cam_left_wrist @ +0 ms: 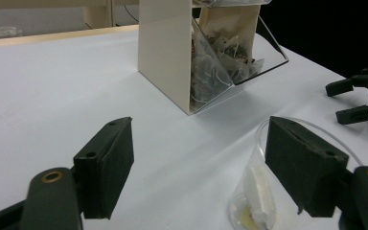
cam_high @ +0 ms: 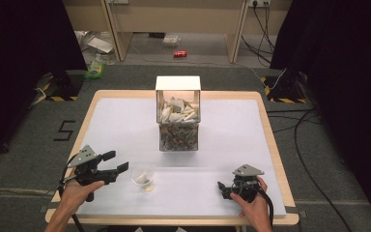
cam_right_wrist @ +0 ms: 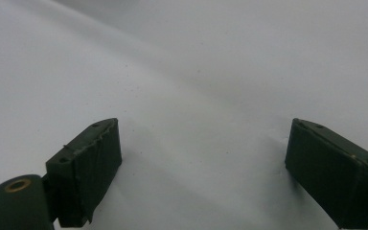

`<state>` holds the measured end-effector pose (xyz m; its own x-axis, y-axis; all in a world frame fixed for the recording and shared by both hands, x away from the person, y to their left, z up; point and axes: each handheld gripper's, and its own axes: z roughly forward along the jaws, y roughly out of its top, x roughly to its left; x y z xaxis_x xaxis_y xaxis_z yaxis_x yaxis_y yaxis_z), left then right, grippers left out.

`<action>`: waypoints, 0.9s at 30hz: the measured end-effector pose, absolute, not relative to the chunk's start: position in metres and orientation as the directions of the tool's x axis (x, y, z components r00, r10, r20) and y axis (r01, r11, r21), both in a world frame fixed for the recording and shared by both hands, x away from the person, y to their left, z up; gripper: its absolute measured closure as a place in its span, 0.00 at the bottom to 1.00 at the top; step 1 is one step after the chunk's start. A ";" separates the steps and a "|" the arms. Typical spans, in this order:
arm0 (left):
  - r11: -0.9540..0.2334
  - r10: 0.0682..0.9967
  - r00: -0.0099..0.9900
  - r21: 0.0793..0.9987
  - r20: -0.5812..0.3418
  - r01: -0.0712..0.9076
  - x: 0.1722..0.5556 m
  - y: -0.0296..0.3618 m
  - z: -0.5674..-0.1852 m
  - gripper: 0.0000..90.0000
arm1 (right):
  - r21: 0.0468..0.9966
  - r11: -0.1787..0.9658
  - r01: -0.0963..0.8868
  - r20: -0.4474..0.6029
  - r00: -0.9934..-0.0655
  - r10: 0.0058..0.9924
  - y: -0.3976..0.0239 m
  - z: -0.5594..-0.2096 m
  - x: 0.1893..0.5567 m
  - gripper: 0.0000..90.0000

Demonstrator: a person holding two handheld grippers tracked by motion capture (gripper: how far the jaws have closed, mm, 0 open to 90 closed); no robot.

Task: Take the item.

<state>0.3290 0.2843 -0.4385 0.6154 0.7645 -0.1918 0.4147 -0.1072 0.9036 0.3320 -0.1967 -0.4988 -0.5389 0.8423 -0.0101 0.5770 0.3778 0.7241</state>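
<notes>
I am holding my left gripper wide open, with nothing in it, just left of the clear cup near the front of the counter. A white tea bag is lying in the cup. I think grabbing the cup comes next. The box behind is holding many tea bags. My right gripper is resting wide open and empty.

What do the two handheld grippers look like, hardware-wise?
Both match: the left gripper and right gripper have black bodies, each topped by a grey three-cornered plate. The jaws are flat, dark rectangular blocks with small holes, on arms with brass-coloured pivot rings. Black cables trail back. No sleeves show on the forearms.
</notes>
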 end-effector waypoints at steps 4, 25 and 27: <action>-0.106 0.768 0.609 0.900 -0.196 0.423 0.330 0.287 -0.442 0.26 | 0.724 0.378 0.577 -0.010 -0.539 0.842 -0.197 -0.499 0.332 0.14; -0.107 0.786 0.583 0.884 -0.205 0.455 0.328 0.301 -0.461 0.25 | 0.724 0.378 0.577 -0.010 -0.539 0.842 -0.197 -0.499 0.332 0.14; -0.106 0.788 0.580 0.881 -0.209 0.461 0.328 0.302 -0.463 0.25 | 0.724 0.377 0.577 -0.010 -0.538 0.843 -0.197 -0.499 0.332 0.14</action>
<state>0.3276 0.3023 -0.4629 0.5796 0.7877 -0.2086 0.4609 -0.1057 0.8812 0.3321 -0.1967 -0.4988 -0.5384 0.8426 -0.0098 0.5771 0.3772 0.7243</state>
